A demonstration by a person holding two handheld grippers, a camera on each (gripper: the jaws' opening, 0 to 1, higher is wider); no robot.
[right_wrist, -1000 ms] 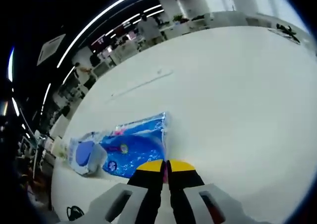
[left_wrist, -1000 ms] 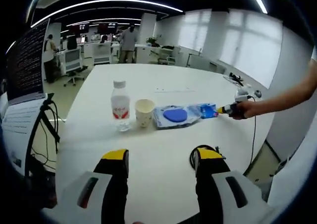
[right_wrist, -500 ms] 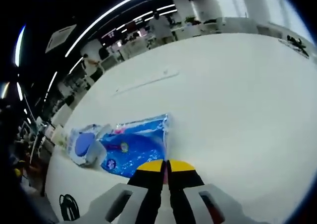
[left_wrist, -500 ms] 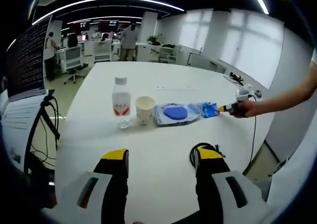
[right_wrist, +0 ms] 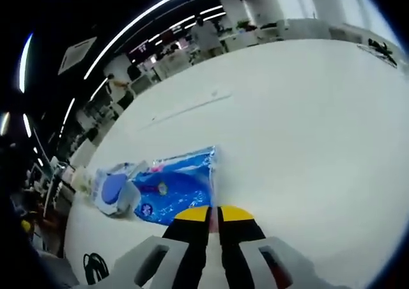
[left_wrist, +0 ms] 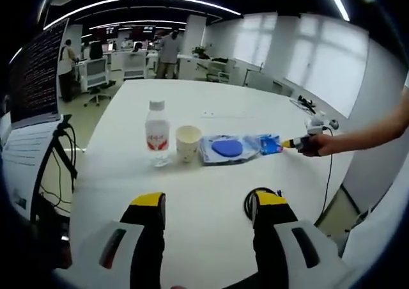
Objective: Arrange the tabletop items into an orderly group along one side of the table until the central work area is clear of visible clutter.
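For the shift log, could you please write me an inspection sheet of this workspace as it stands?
Surface: white table, mostly bare.
Job's things: water bottle, paper cup and blue packet stand in a row; the packet also shows in the right gripper view.
Clutter: nothing seen.
Grippers: left tool open, holding nothing, short of the row; right tool shut on the blue packet's end.
Cables: black coil at the table edge; more beside the monitor.
Surroundings: open office, desks, people standing far off.
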